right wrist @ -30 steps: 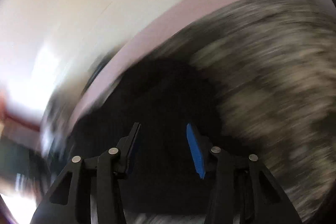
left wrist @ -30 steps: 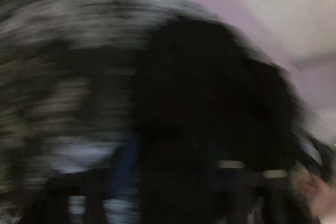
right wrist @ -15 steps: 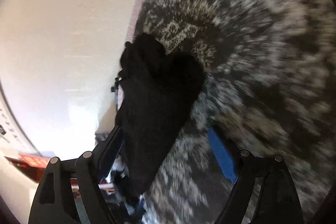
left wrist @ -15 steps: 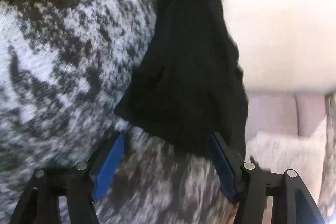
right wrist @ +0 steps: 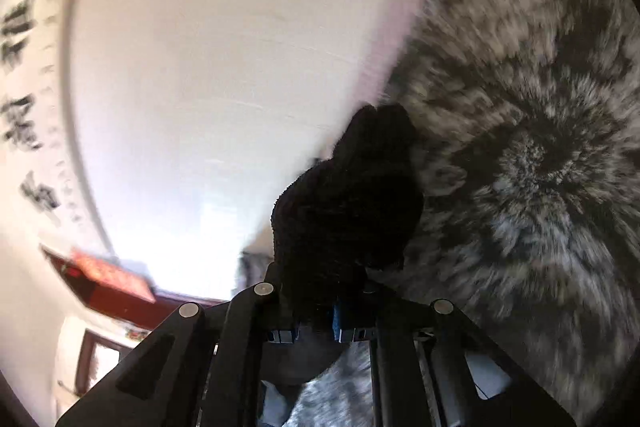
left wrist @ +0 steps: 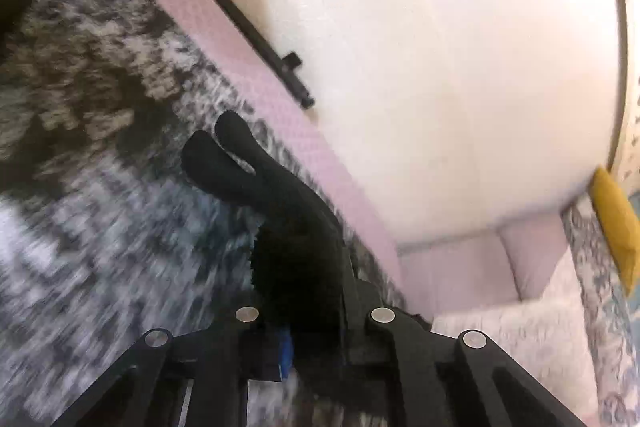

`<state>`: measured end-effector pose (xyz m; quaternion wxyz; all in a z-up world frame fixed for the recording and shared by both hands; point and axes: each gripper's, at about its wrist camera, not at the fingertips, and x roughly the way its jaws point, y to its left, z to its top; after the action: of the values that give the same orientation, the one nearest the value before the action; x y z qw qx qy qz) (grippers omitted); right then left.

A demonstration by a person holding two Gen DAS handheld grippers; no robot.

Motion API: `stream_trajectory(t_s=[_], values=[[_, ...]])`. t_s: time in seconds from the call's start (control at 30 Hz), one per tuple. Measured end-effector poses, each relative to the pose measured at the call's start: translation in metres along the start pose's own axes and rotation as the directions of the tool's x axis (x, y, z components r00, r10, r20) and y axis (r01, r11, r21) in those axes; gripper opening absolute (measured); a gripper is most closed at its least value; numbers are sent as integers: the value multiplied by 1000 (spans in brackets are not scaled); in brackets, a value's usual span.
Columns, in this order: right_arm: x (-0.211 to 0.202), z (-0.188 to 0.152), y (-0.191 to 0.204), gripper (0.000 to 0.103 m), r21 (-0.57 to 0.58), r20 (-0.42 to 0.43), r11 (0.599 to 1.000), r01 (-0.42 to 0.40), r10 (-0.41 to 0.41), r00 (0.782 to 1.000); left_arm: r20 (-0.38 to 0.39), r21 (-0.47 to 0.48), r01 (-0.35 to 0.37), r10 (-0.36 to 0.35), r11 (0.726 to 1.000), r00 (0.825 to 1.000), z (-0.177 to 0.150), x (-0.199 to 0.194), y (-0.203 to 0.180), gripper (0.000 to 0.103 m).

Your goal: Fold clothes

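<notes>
Black garment (left wrist: 296,239) now claw-pinched, lifted

black linkage grippers (left wrist: 312,339) — silver rivets, blue pads (right wrist: 335,319)

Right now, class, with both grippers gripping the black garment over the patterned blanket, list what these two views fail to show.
- Left wrist view: the black garment hides the left gripper pads; its jaws are closing on the cloth.
- Right wrist view: the same garment covers the right gripper, also closing on it.
- Both views: what kind of garment, bunched up.
- Both views: the blanket pattern, blurred.
</notes>
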<state>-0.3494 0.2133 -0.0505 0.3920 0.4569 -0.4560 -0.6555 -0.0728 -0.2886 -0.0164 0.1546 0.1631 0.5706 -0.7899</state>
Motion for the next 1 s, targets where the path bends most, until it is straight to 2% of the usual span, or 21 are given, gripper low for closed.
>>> stream_trajectory(t_s=[0.1,0.2,0.23,0.27,0.3,0.33,0.37,0.43,0.47,0.53,0.63,0.67,0.7,0.73,0.77,0.8,0.83,0.87,0.93,0.97,1.0], values=[[-46,-32,-26,12,87,-24,993,79,-77,997,-139,-59,-106,97,993,986,-35,-19,47,12],[-73,-80,-84,18,226,-97,948,224,-207,974,-293,-143,-257,208,956,933,-79,-24,122,17],[-82,-98,-109,24,282,-123,916,286,-261,958,-321,-245,-241,156,939,934,-96,-30,155,16],[-91,-114,-131,23,342,-123,891,298,-272,954,-298,-349,-153,46,925,954,-106,-38,172,16],[-98,-123,-144,19,395,-91,887,239,-222,971,-301,-387,-135,14,912,953,-108,-44,179,18],[-104,-129,-149,24,430,-63,882,193,-184,981,-298,-389,-143,22,910,954,-106,-50,179,18],[-109,-133,-149,30,453,-48,874,176,-174,984,-270,-351,-160,64,923,961,-99,-62,171,20],[-115,-132,-136,75,416,12,896,158,-179,984,-206,-252,-185,134,950,969,-85,-75,150,28],[-113,-131,-129,82,387,37,908,160,-188,981,-145,-182,-175,149,968,978,-77,-88,131,31],[-105,-132,-118,89,339,55,922,190,-221,974,-63,-70,-187,183,980,981,-69,-101,101,49],[-88,-129,-112,93,268,69,936,229,-256,964,-98,150,-182,198,972,975,-66,-77,53,54],[-83,-126,-107,92,236,70,940,246,-269,961,-157,200,-156,189,967,969,-71,-59,41,54],[-77,-122,-103,81,198,67,945,260,-277,958,-206,241,-132,184,962,961,-79,-42,35,54],[-70,-118,-101,42,157,58,950,270,-282,958,-254,294,-110,189,949,948,-86,-24,27,55],[-67,-115,-102,17,142,51,951,273,-283,958,-269,391,-147,266,909,926,-104,-4,27,55],[-67,-115,-106,11,151,44,951,270,-280,959,-248,462,-240,384,854,889,-115,11,35,55],[-68,-116,-112,11,180,43,949,257,-269,962,-215,526,-332,499,783,839,-125,26,43,49],[-70,-117,-121,11,227,47,945,235,-252,967,-209,536,-341,513,772,832,-130,28,54,47],[-73,-121,-139,13,325,55,928,183,-212,976,-147,568,-345,505,747,851,-136,16,54,48],[-72,-123,-143,14,357,60,921,159,-192,979,-150,565,-353,514,746,845,-136,7,49,48],[-70,-123,-144,22,369,66,918,145,-182,981,-173,534,-336,490,776,854,-133,2,48,48]])
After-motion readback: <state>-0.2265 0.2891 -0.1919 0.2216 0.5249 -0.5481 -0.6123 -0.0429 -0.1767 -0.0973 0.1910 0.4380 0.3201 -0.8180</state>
